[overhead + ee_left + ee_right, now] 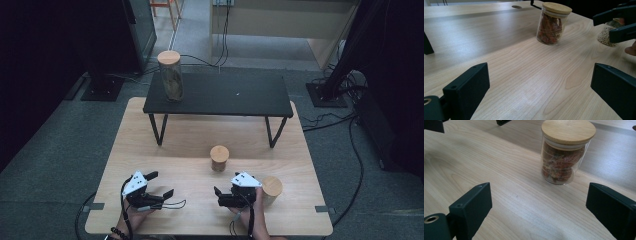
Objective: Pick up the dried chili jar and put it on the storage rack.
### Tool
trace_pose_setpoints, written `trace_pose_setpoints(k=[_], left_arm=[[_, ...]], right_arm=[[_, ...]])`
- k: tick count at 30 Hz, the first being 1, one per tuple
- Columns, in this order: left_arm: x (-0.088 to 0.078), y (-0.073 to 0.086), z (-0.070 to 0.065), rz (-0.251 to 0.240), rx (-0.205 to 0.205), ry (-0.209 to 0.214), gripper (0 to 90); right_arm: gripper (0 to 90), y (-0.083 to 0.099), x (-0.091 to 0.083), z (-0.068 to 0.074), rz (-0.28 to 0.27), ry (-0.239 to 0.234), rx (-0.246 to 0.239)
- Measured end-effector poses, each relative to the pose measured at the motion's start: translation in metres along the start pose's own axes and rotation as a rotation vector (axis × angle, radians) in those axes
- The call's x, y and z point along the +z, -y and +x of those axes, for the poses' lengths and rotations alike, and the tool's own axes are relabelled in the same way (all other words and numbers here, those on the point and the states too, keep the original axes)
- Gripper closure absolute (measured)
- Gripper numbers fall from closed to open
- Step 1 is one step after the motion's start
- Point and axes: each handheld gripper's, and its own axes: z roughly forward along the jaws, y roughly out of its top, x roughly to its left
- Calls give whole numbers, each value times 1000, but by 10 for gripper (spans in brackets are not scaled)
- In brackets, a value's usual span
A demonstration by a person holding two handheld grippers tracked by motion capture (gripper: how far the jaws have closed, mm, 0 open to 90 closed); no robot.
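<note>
Your left gripper [161,184] rests low near the table's [150,150] front edge, jaws wide and empty. Your right gripper [218,196] — also open, holding nothing — points at the small jar of dried red pieces [219,158] mid-table; next, likely advance until the jaws straddle it — then close.

Table [150,150] light wood, pale beige with brown grain streaks. Small shelf [235,95] on it matte black, black legs. Short jar [564,155] clear glass, tan wooden lid, red-orange dried contents. Second short jar [607,35] clear, pale beige grains inside, tan lid. Tall jar [171,77] on the shelf clear, tan lid, yellow-brown contents. Left gripper [159,184] black jaws, white-grey top plate. Right gripper [218,196] the same colours. Floor grey carpet, black cables.
</note>
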Motion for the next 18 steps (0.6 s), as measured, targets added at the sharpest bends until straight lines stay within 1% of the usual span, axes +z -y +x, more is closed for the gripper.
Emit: trace_pose_setpoints(k=[3, 10, 18], left_arm=[[0, 0, 0, -1, 0, -1, 21], [0, 1, 0, -4, -1, -1, 21], [-1, 2, 0, -10, -3, -1, 21]], right_arm=[[66, -1, 4, 0, 7, 6, 1], [66, -1, 13, -3, 6, 10, 11], [66, -5, 24, -3, 9, 20, 12]])
